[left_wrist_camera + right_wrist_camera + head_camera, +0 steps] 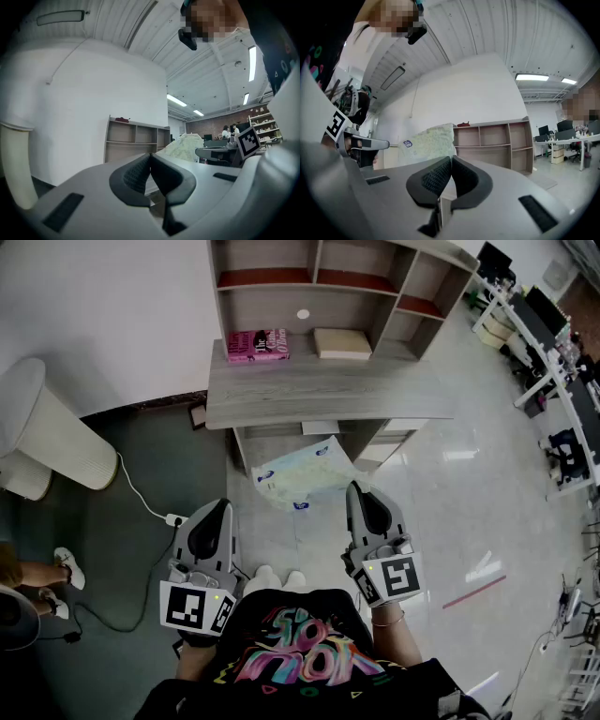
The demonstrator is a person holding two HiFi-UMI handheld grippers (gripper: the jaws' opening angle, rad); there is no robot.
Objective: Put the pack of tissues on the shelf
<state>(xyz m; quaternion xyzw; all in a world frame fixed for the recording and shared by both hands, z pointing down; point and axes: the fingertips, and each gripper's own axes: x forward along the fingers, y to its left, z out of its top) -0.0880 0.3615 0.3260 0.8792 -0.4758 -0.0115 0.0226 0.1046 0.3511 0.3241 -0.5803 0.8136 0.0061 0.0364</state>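
Observation:
The pack of tissues (298,476) is pale green-white with a blue label and hangs in the air in front of me, below the shelf unit (323,390). My right gripper (354,486) is shut on the pack's right corner; in the right gripper view the pack (429,140) rises just left of the closed right gripper (451,159). My left gripper (221,504) is level with the right one, left of the pack, shut with nothing in it. In the left gripper view the left gripper (151,157) is closed, and the pack (185,144) shows to its right.
A pink pack (257,345) and a beige pack (342,343) lie on the shelf unit's wide lower board. A white cylinder (47,427) stands at the left, with a cable and power strip (173,518) on the floor. A bystander's feet (64,573) are at far left. Office desks (553,343) line the right.

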